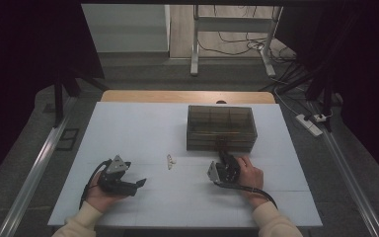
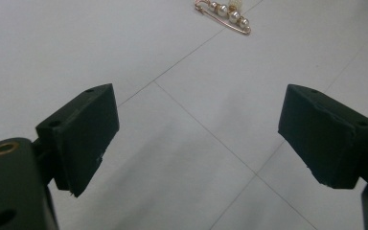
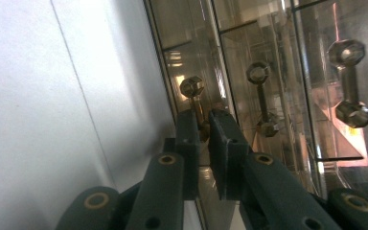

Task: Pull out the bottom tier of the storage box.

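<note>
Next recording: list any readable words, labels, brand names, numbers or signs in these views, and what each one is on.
None can be read.
Clear drawer box: no label or print; its knobbed handles are plain.
Pearl pin on the white table: no lettering.
Left tool and right tool: black pads, no markings.
Power strip on the floor: too small to tell.

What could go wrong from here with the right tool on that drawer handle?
The right tool pinches the lowest drawer handle near one end, so it may slip off. Nothing braces the clear drawer box, so pulling may drag it along the table. The left tool sits open, away from it.
</note>
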### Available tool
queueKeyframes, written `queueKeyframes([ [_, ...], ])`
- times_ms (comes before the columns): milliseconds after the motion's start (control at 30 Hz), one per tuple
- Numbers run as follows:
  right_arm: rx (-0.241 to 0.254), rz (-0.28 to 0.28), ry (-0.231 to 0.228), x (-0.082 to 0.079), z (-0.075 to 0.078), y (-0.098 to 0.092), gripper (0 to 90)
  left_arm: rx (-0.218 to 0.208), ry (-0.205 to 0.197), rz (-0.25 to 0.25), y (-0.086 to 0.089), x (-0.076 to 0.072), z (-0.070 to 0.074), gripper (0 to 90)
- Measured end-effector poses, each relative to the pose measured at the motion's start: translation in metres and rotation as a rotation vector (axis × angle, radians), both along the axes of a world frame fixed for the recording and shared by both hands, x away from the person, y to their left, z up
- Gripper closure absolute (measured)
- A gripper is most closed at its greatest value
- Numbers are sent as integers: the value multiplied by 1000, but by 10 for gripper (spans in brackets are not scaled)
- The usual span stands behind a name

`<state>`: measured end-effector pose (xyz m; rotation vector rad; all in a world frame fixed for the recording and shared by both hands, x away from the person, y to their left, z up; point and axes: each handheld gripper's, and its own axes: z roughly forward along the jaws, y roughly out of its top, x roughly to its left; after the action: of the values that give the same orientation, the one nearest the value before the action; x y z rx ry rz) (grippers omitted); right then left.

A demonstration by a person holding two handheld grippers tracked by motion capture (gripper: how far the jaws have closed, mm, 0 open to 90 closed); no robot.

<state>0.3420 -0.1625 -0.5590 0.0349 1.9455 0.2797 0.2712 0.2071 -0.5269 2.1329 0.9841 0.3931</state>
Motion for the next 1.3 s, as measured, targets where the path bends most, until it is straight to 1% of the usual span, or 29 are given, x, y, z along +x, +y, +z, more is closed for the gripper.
queueKeyframes([
  [67, -4, 5, -6, 2, -2, 0, 783, 3, 1, -2, 0, 0, 0, 130],
  [133, -19, -11, -10, 3, -2, 1, 774, 3, 1, -2, -1, 0, 0, 130],
  [167, -15, -9, -13, 4, -3, 1, 774, 4, 1, -2, -1, 0, 0, 130],
  [267, -25, -22, -18, 5, -3, 0, 780, 2, 1, -2, 0, 0, 0, 130],
  [333, -26, -16, -24, 4, -4, 0, 789, 2, 0, -3, -1, 0, 0, 130],
  [400, -38, -14, -29, 3, -4, 0, 793, 1, 0, -2, -1, 0, 0, 130],
  [533, -33, -5, -36, 2, -5, 0, 794, -1, -1, 0, 0, 0, 0, 130],
  [567, -44, -8, -35, 1, -4, 0, 794, -1, -1, -1, 0, 0, 0, 130],
  [600, -36, -1, -38, 1, -4, 0, 794, -2, -1, -1, 0, 0, 0, 130],
  [667, -39, -4, -41, 0, -4, 0, 794, -1, 0, -2, 0, 0, 0, 130],
  [800, -41, -2, -39, -3, -5, 0, 794, -1, -1, 0, 0, 0, 0, 130],
  [833, -50, 0, -38, -4, -4, -1, 794, 0, -1, 0, 0, 0, 0, 130],
  [900, -43, 6, -41, -4, -5, -1, 794, 1, 0, 1, 0, 0, 0, 129],
  [967, -51, 0, -39, -6, -5, -1, 794, 1, 0, 0, 0, 0, 0, 130],
  [1100, -51, 1, -39, -9, -4, -1, 795, 0, 0, 1, 1, 0, 0, 130],
  [1133, -44, 4, -39, -9, -5, -1, 794, 0, 0, 1, 1, 0, 0, 130],
  [1200, -52, 4, -38, -10, -4, -1, 794, 0, -1, 1, 1, 0, 0, 130],
  [1300, -50, 4, -37, -11, -4, -1, 795, 0, -1, 0, 1, 0, 0, 130],
])
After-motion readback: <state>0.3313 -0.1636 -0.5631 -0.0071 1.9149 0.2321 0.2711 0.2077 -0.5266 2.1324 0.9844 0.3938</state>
